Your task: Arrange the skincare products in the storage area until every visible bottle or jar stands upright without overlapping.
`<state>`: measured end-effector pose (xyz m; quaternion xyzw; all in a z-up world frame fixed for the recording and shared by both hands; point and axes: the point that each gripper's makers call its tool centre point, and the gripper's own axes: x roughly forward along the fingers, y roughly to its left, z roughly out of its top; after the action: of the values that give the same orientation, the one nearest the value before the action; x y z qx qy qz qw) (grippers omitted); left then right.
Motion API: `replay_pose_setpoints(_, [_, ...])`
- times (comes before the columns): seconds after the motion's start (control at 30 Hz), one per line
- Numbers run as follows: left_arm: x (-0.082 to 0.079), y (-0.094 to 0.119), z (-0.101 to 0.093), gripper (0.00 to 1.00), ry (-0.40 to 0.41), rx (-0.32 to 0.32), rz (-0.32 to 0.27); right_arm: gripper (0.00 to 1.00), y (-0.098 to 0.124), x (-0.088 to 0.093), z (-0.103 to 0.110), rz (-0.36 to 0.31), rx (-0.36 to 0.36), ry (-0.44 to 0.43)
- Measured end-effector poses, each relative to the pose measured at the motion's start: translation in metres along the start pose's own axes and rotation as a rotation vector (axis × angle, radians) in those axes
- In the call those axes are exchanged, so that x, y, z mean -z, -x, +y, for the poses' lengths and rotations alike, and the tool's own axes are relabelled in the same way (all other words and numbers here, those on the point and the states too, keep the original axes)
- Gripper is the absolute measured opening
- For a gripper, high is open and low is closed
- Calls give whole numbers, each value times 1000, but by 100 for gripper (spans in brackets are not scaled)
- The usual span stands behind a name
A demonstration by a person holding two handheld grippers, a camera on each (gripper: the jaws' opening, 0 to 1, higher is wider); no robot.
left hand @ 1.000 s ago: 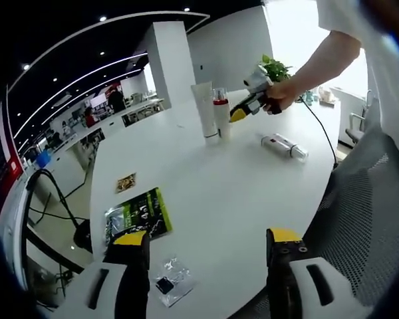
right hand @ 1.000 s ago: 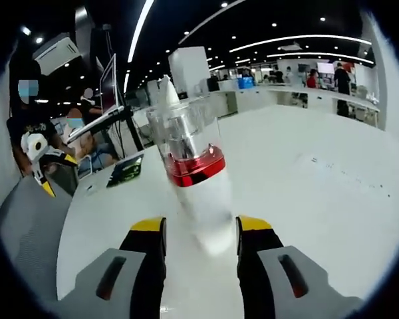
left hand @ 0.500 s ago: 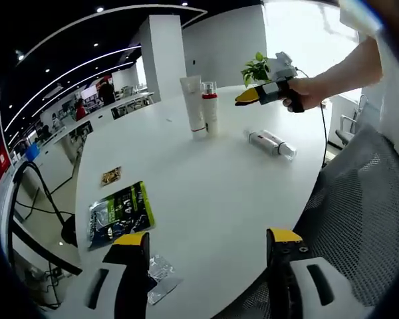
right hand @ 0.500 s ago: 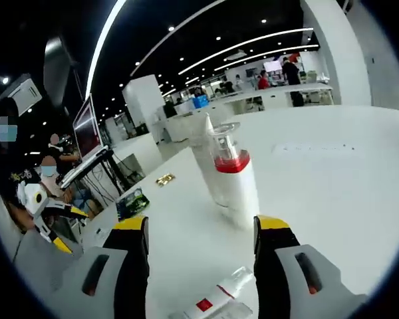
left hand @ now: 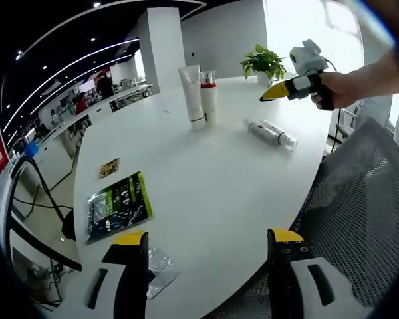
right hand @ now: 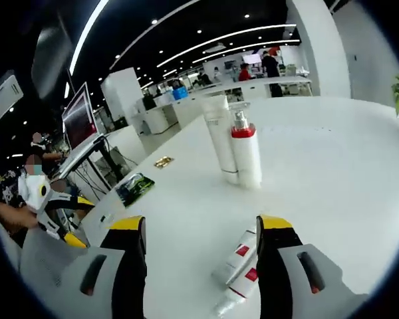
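the left gripper [left hand: 203, 249] has two pale grey jaws, each capped by a yellow tip over a black inner pad and marked with a dark oblong slot. the right gripper [right hand: 201, 242] is built alike: grey jaws, yellow caps, black pads, dark slots. in the left gripper view the right gripper [left hand: 271, 94] shows side-on, with a yellow pointed jaw, a dark body and handle, a white housing on top and a black cable trailing from it. the hand [left hand: 332, 90] holding it has a bare forearm and a white garment at the edge.
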<state>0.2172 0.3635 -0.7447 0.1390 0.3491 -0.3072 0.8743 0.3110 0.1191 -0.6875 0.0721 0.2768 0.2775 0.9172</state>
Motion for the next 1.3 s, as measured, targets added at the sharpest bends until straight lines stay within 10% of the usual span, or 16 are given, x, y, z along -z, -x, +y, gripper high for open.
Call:
replay_pose_setpoints(0.4, [4,0,-6,74,3,22,20,54,19,54,8,187,57,133])
replay_pose_setpoints(0.5, [7,2,-6,73,-5,23,36,55,24,66,38,222,-60,98])
replay_pose_setpoints(0.87, [-1,4,1,71,20,-10,4,55,27,80,33,303,58,394])
replay_pose_setpoints(1.3, [15,2,3,69,5,-22,86,53,28,67,25,251,59,235])
